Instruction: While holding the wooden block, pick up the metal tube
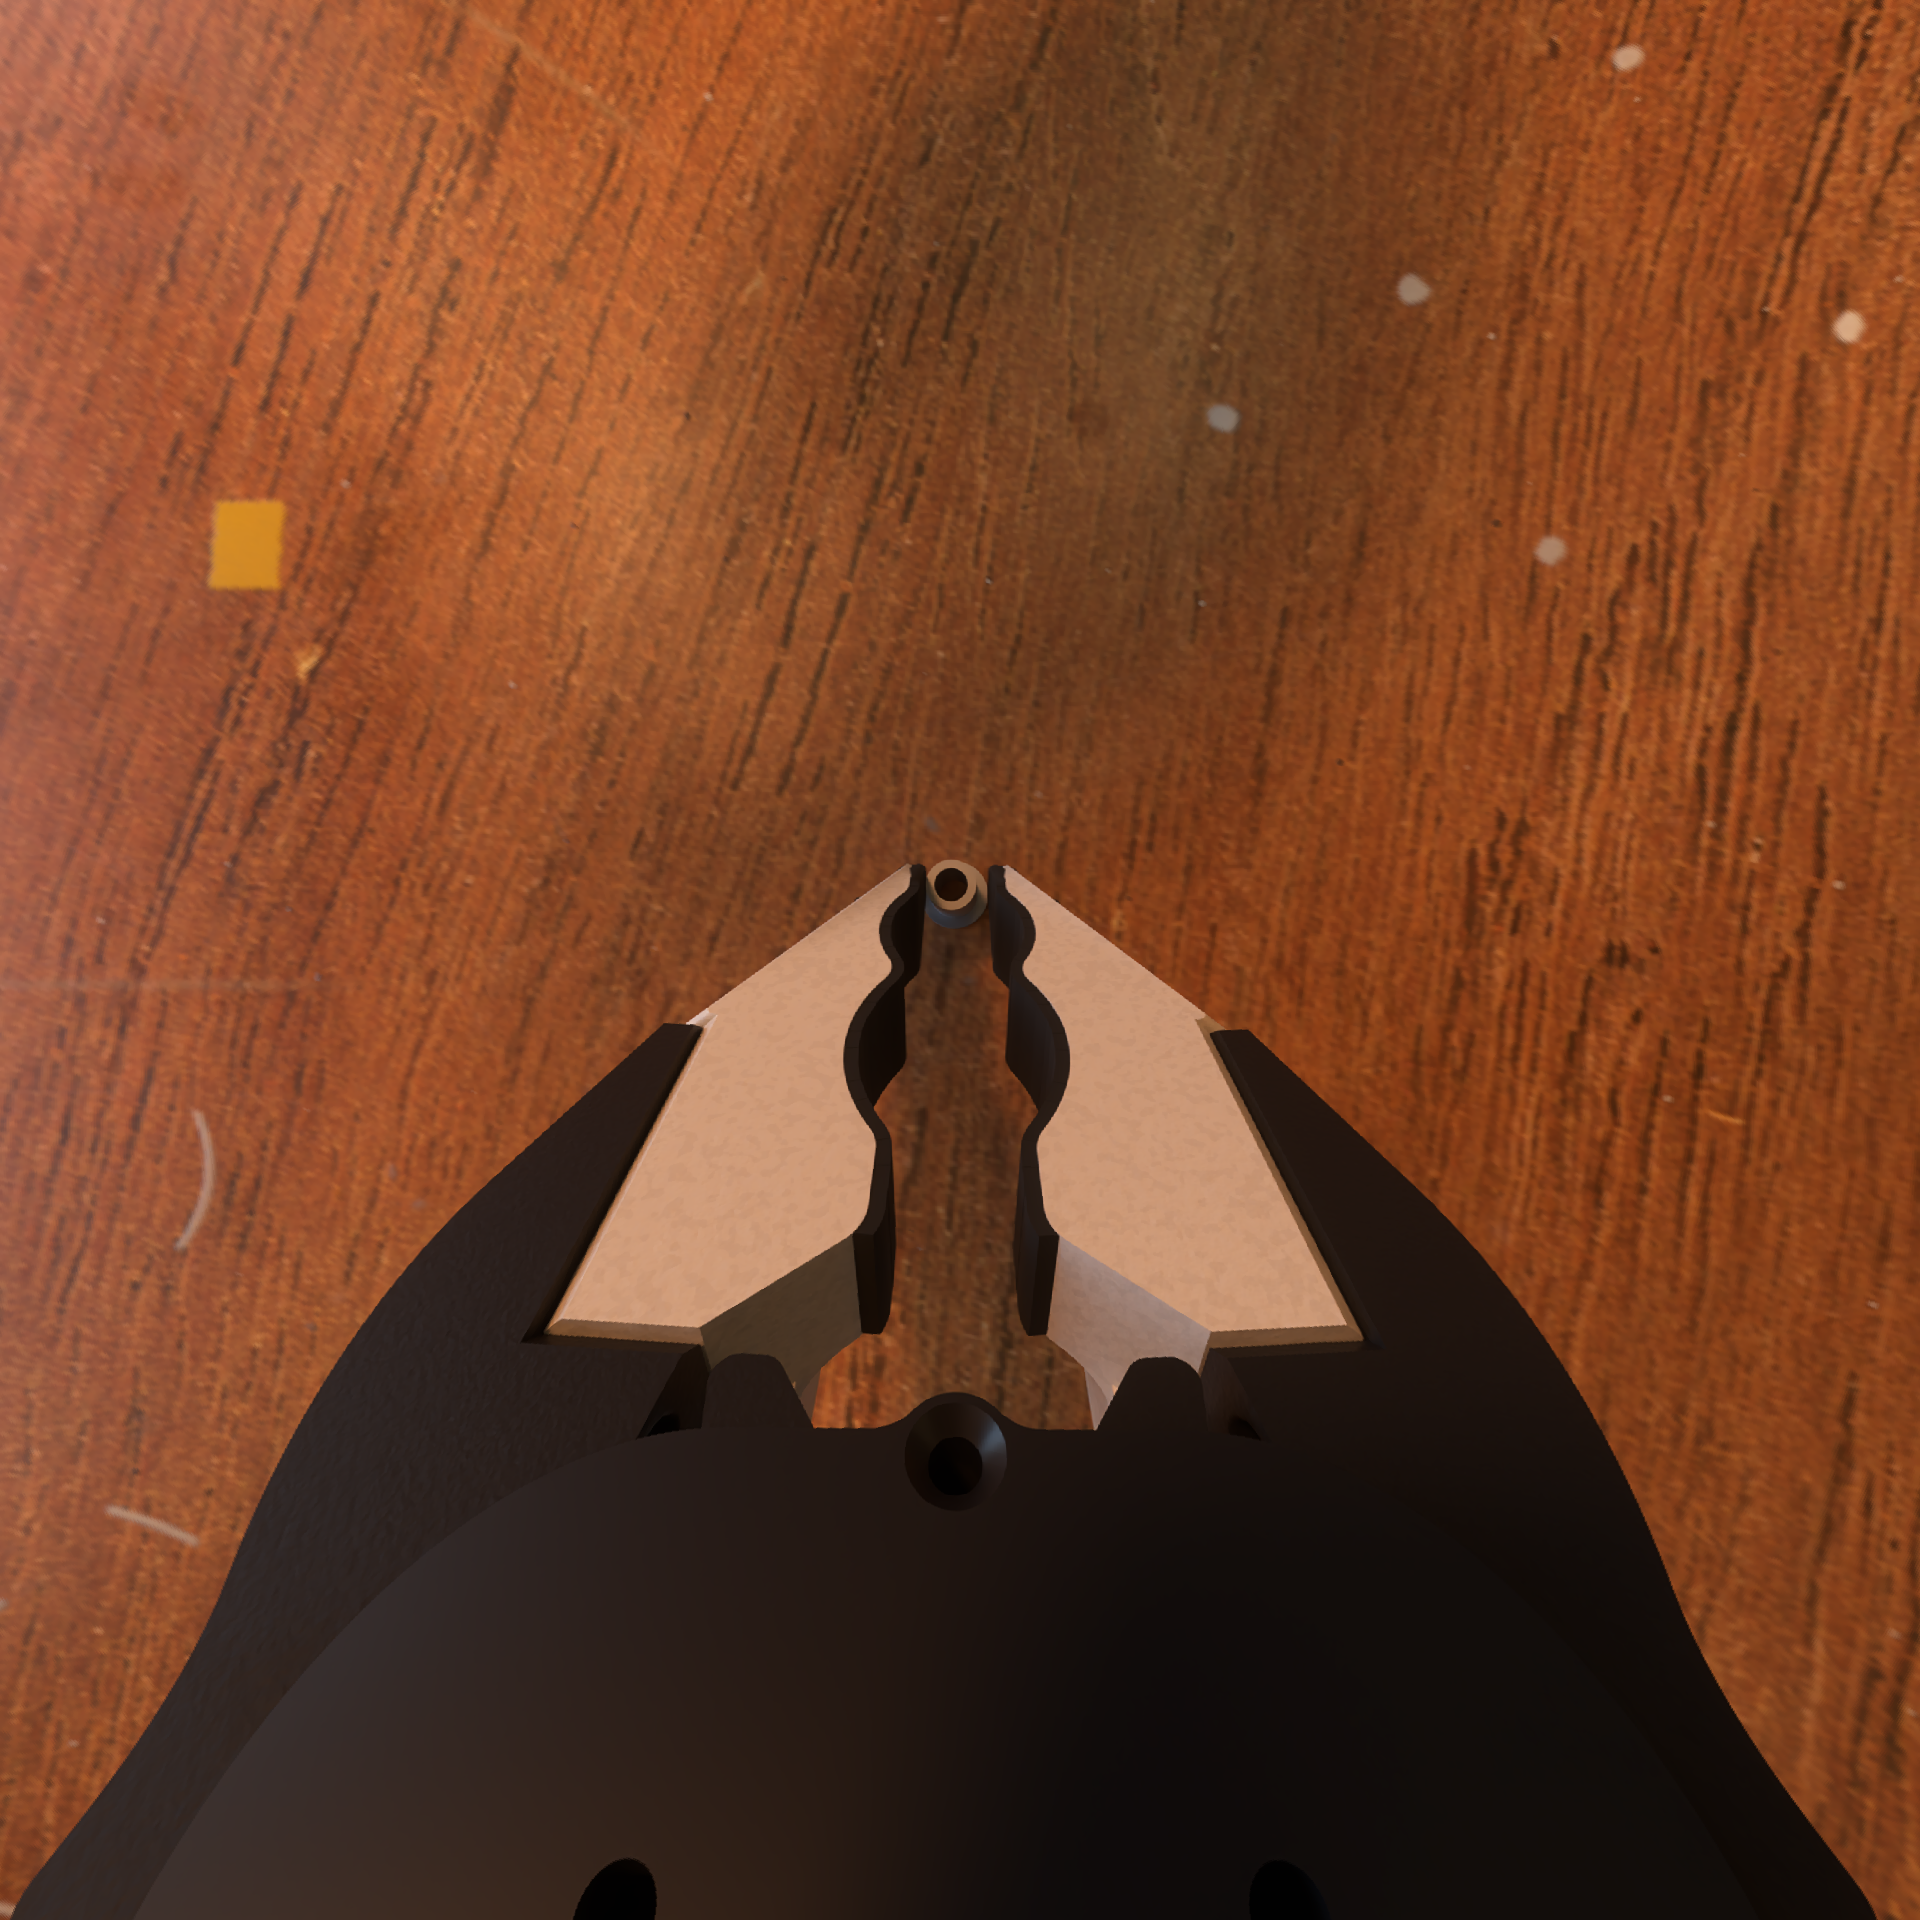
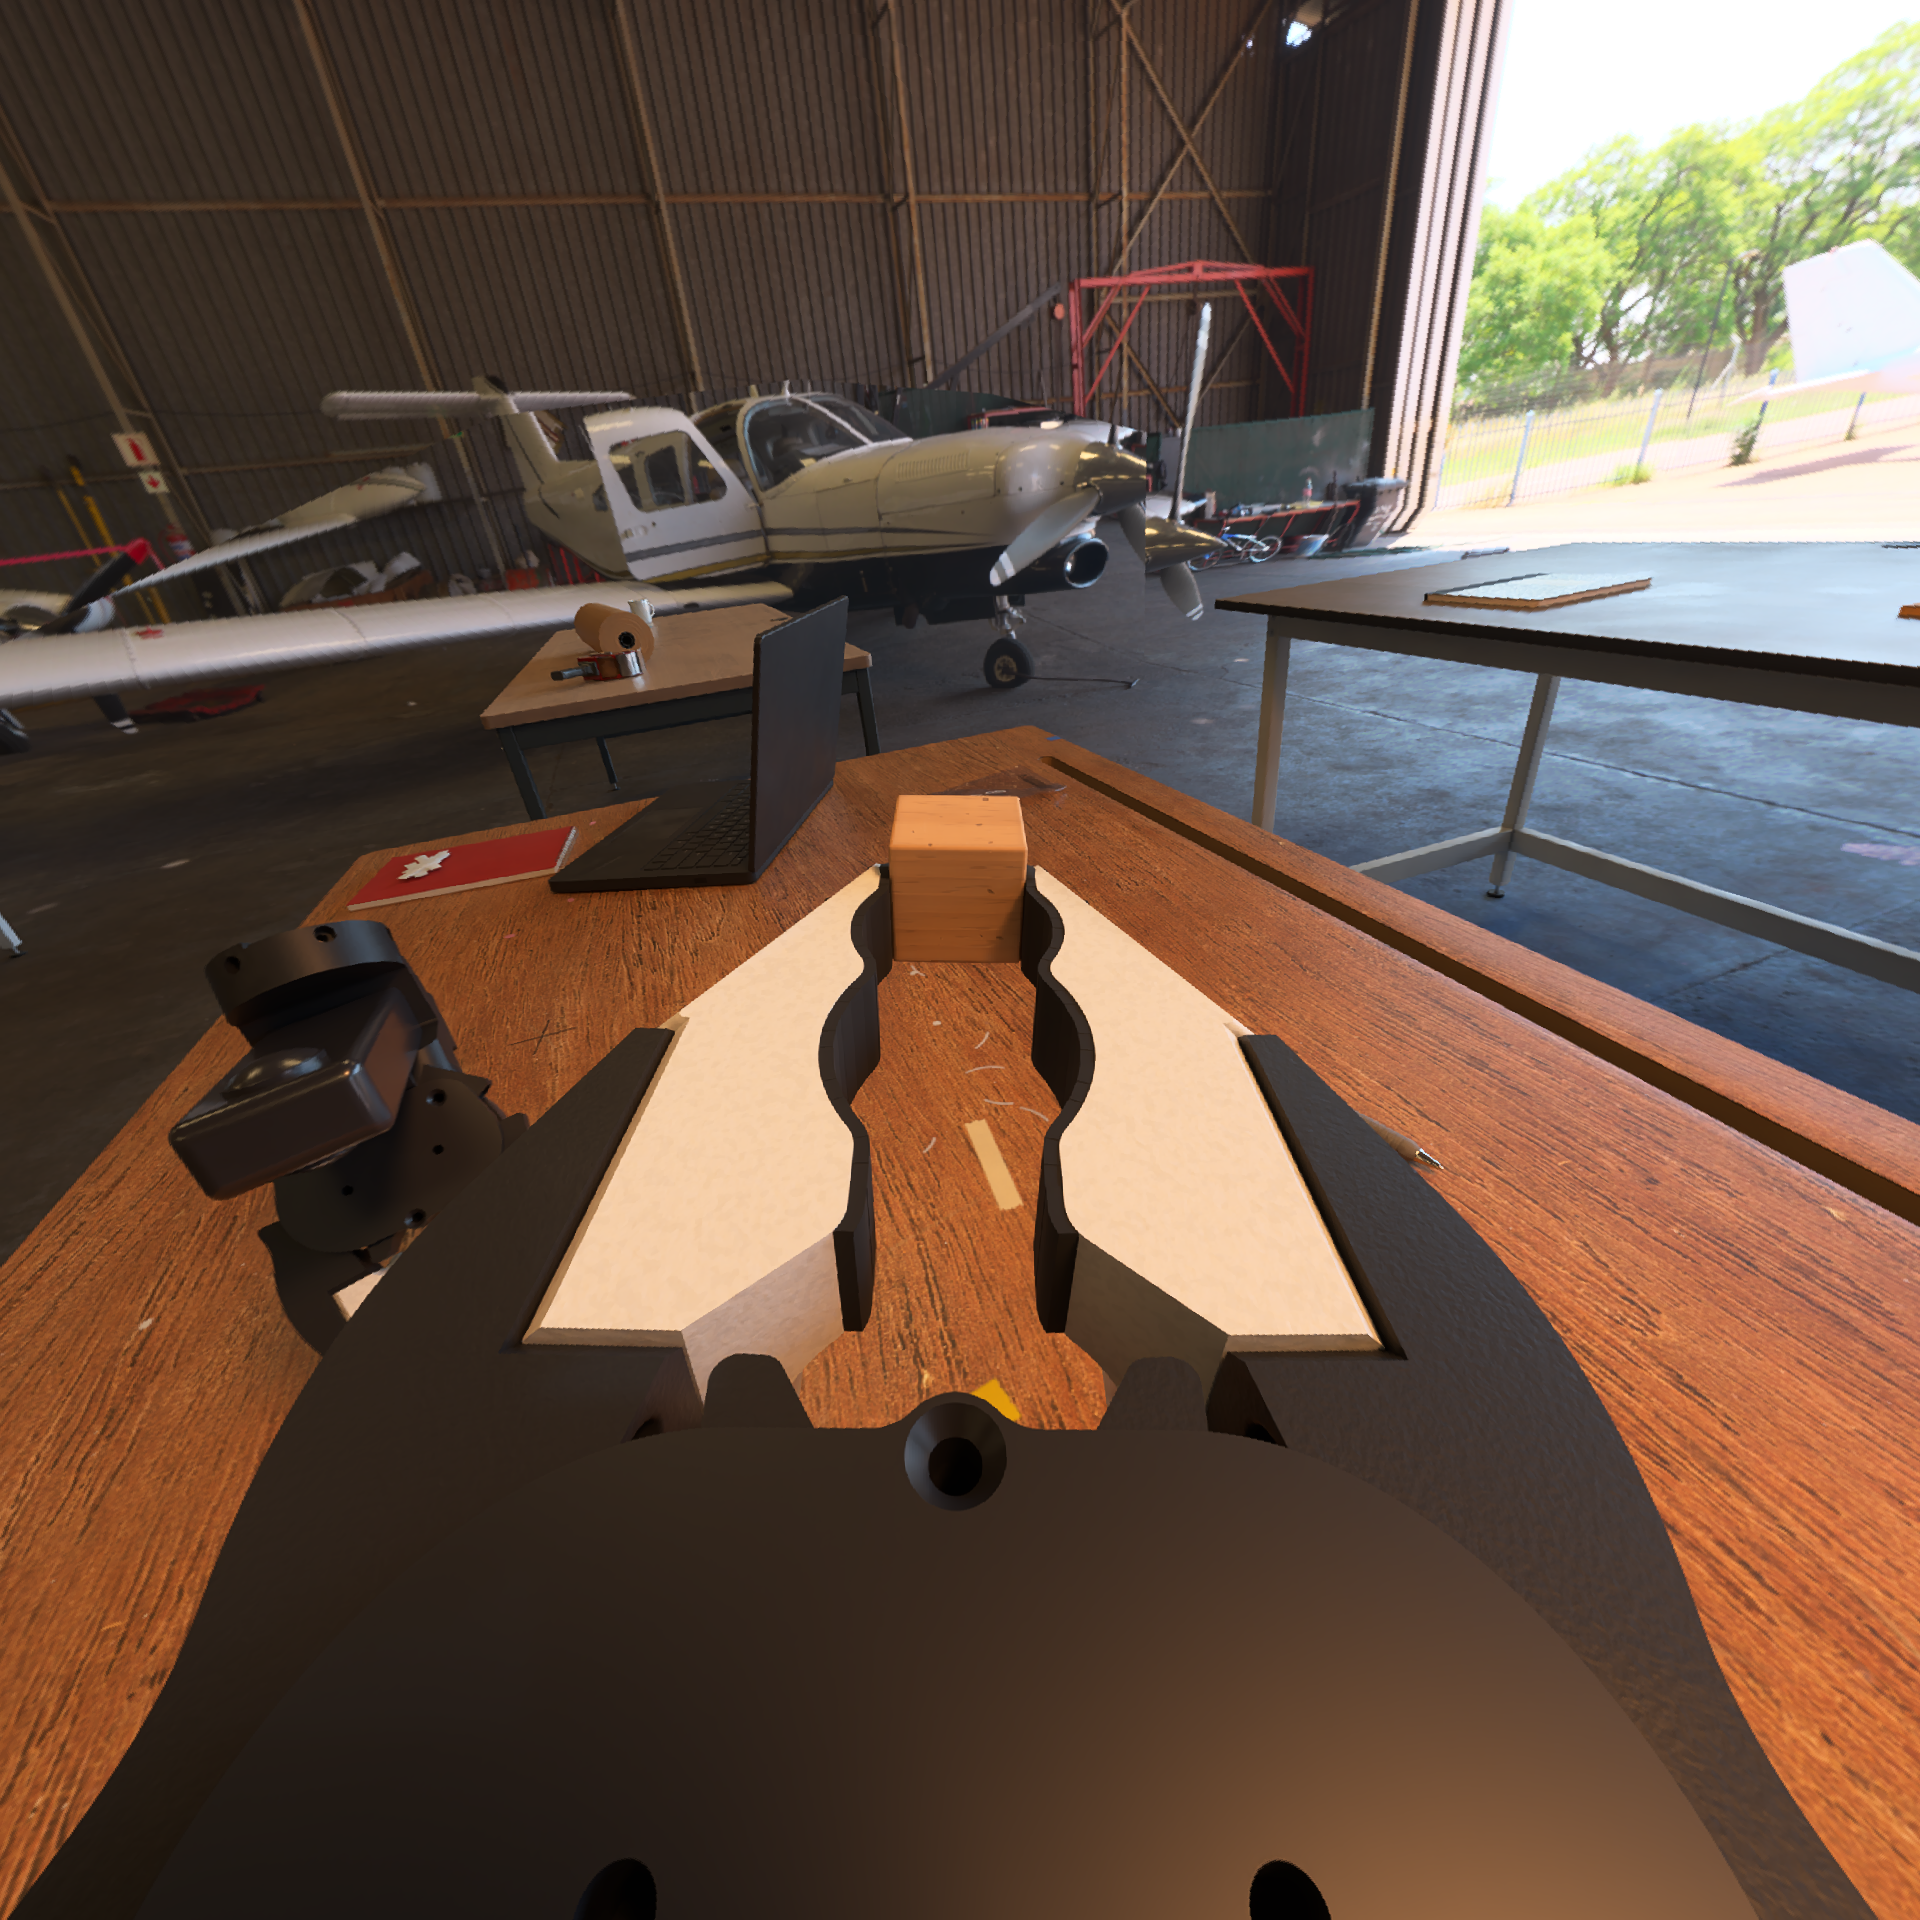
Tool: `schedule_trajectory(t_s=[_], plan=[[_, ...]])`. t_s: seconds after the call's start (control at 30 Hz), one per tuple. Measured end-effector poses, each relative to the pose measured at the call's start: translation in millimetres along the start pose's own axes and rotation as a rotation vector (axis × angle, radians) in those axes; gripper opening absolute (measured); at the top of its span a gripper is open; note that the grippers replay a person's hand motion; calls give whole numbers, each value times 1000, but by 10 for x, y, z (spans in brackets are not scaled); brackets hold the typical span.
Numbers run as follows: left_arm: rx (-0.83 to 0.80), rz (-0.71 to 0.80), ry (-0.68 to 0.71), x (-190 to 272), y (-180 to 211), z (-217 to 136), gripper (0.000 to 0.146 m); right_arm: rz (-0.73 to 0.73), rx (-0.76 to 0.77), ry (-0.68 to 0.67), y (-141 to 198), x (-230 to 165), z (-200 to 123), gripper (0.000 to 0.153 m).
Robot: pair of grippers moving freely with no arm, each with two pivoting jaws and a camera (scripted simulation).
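In the left wrist view my left gripper (image 1: 954, 883) points straight down at the wooden table (image 1: 1455, 727). Its tips are closed around a small metal tube (image 1: 954, 891), which I see end-on as a ring with a dark bore. In the right wrist view my right gripper (image 2: 956, 904) is shut on a light wooden block (image 2: 956, 878), a cube held between the fingertips over the table (image 2: 1351, 1299). The left gripper's black body also shows in the right wrist view (image 2: 312, 1091), low at the left, with its fingertips hidden.
An open black laptop (image 2: 748, 790) and a red notebook (image 2: 462, 862) lie at the table's far left. A pencil (image 2: 1403, 1148) lies right of my fingers, near a long groove (image 2: 1455, 935). A yellow square (image 1: 246, 545) marks the tabletop. Other tables and an aeroplane stand beyond.
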State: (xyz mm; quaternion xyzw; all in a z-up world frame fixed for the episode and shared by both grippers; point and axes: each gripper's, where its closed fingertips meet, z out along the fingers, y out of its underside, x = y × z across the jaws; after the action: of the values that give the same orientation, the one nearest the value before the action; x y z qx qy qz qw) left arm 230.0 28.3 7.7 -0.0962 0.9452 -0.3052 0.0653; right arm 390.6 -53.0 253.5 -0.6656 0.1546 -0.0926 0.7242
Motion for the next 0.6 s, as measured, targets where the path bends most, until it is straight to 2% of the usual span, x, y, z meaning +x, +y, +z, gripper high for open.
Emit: schedule_trajectory(t_s=[0.13, 0.27, 0.43, 0.6], plan=[[67, -74, 18, -215, -125, -19, 9, -5, 13, -3, -51, -13, -36, 23], [268, -212, 73, -542, -497, -337, 9, -11, 22, -39, -101, -54, -91, 23], [515, -278, 165, -913, -1085, -876, 9, 29, 52, -214, -126, -186, -204, 23], [644, -246, 274, -1069, -1558, -1256, 9, 63, 123, -383, -190, -303, -376, 23]])
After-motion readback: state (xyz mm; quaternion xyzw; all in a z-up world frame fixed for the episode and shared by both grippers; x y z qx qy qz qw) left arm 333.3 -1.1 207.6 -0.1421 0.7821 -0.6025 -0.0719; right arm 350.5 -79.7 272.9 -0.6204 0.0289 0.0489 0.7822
